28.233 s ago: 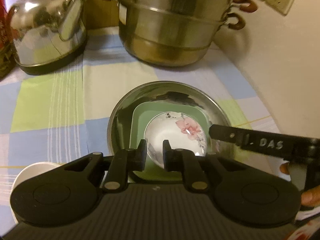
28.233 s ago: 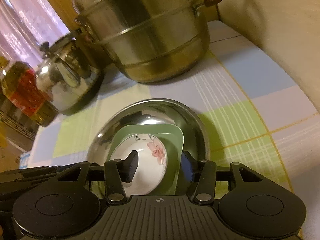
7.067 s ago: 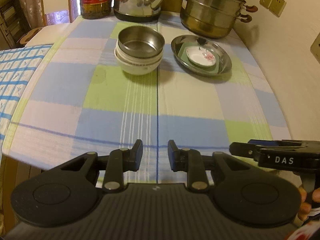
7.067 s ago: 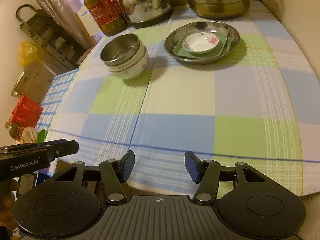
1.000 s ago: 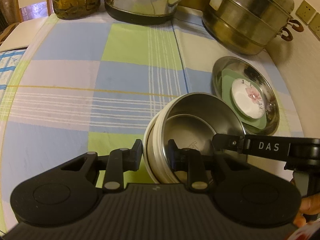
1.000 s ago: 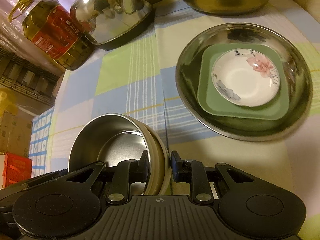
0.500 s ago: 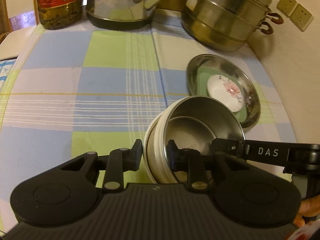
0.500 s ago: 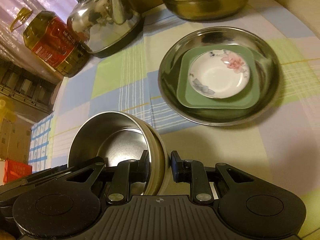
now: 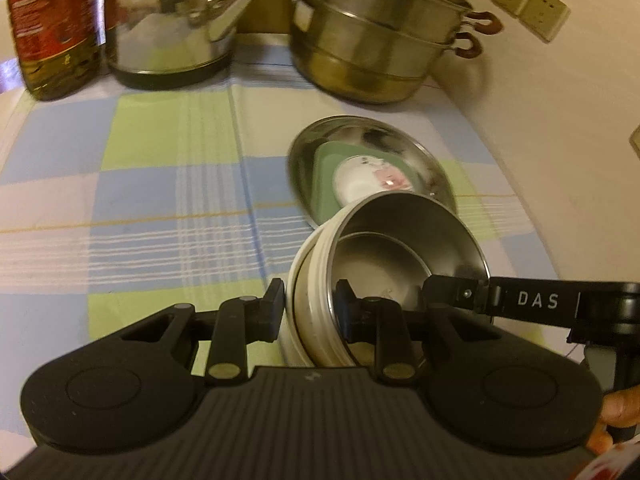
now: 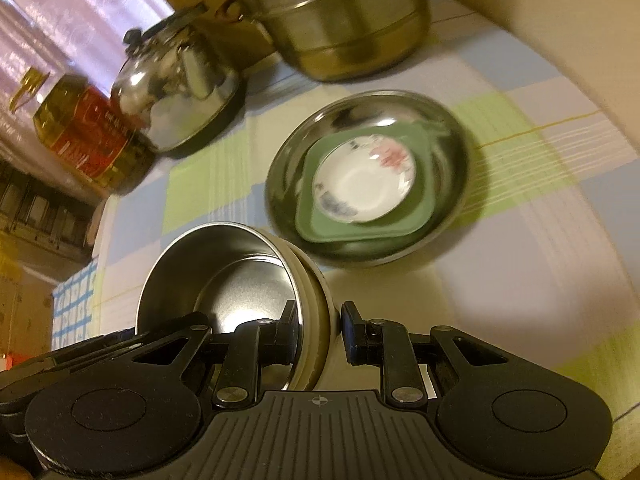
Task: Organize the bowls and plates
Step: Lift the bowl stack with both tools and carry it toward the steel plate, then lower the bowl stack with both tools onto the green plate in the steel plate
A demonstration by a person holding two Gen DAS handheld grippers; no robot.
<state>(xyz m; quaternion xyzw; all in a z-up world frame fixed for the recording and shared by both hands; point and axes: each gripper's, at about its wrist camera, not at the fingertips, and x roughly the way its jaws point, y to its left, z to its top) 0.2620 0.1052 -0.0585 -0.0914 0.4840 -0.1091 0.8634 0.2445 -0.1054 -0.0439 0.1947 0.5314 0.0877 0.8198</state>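
Both wrist views look down, sharing the bowl stack.

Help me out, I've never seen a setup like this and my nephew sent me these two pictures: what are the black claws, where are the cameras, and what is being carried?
No robot here: a person holds a two-finger gripper in each hand, and each carries a wide-angle camera looking along its fingers. One picture comes from the left gripper, the other from the right gripper. Each pinches one side of the rim of a stack of bowls, a steel bowl nested inside white ones, tilted. Beyond it, on the checked tablecloth, sits a steel dish holding a green square plate and a flowered saucer. Behind them stand a steamer pot, a kettle and an oil bottle.
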